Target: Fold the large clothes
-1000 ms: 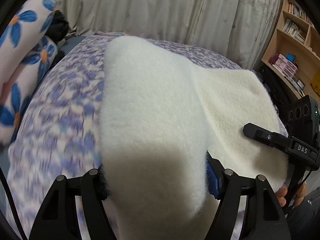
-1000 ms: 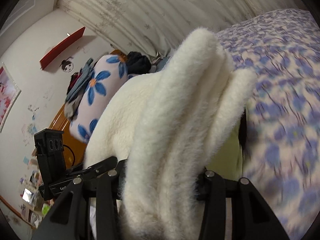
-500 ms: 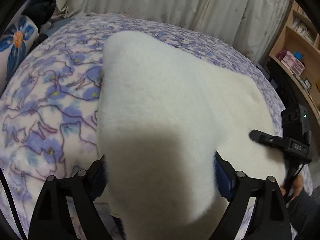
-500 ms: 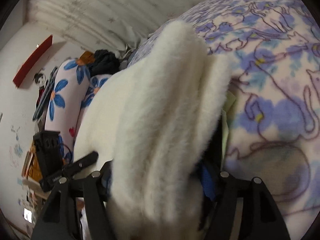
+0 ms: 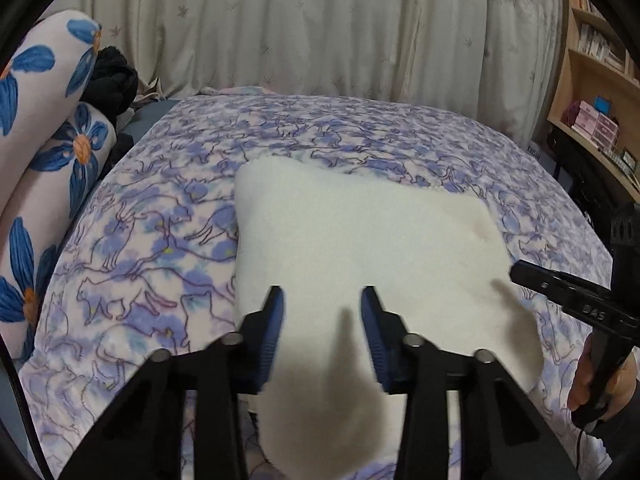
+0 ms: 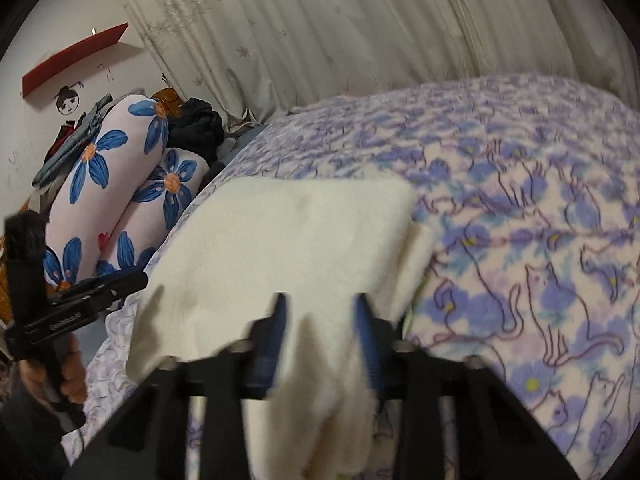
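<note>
On the purple cat-print bedspread a fluffy white garment is lying folded into a rough rectangle, its near edge spilling toward both cameras. Through the left wrist view, the left gripper is hanging just above that near edge with its blue-padded jaws parted and only white fleece showing in the gap; nothing is being pinched. Through the right wrist view, the right gripper is sitting over the garment's near right corner, jaws likewise spread, with a fold of fleece rising between them, though the blur is hiding whether the pads are touching it. Each gripper is showing at the edge of the other's view, held in a hand. Beside the bedspread, flower-print pillows are leaning together with dark clothing piled behind them. Pale curtains are hanging behind the bed, and a wooden bookshelf is standing at the right.
</note>
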A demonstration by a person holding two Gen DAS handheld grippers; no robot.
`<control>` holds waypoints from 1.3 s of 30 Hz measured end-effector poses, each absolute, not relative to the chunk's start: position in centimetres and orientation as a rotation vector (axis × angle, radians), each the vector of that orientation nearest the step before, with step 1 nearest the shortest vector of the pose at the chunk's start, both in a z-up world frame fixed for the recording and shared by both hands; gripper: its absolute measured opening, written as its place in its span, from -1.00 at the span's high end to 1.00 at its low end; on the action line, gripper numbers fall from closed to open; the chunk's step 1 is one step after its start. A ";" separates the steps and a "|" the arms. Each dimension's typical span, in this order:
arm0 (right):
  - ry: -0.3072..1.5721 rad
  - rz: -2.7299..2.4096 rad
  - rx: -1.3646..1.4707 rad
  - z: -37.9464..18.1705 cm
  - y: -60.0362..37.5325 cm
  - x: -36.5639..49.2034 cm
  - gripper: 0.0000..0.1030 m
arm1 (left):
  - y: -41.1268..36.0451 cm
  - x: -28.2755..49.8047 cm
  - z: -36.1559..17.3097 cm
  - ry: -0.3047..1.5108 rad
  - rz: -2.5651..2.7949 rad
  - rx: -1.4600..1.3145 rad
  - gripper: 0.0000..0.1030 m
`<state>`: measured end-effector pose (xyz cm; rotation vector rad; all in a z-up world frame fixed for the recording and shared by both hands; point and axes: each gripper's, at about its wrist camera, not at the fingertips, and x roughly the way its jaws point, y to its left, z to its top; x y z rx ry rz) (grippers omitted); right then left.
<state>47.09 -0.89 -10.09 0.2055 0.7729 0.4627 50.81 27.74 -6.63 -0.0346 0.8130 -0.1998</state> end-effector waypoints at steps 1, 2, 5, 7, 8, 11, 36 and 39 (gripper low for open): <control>0.778 0.472 0.204 -10.3 -0.3 47.3 0.72 | 27.4 50.8 -6.8 0.819 -0.197 -0.024 0.48; 0.780 0.475 0.204 -10.5 0.1 47.4 0.73 | 27.0 50.9 -7.1 0.828 -0.192 -0.013 0.49; 0.807 0.450 0.178 -11.8 0.6 48.1 0.83 | 26.2 51.1 -8.3 0.821 -0.131 0.064 0.50; 0.837 0.428 0.168 -13.0 0.2 48.9 1.00 | 26.2 51.4 -8.8 0.828 -0.101 0.081 0.50; 0.844 0.431 0.174 -13.3 0.0 49.0 1.00 | 26.4 51.5 -9.0 0.834 -0.096 0.078 0.49; 0.843 0.444 0.187 -13.7 -0.4 48.9 1.00 | 26.8 51.8 -9.5 0.844 -0.085 0.068 0.47; 0.928 0.417 0.205 -5.8 -5.6 31.9 0.13 | 21.3 35.8 -3.0 0.841 -0.006 -0.082 -0.71; 0.926 0.401 0.211 -5.8 -7.0 29.2 -0.05 | 19.5 32.2 -2.8 0.835 -0.019 -0.082 -0.74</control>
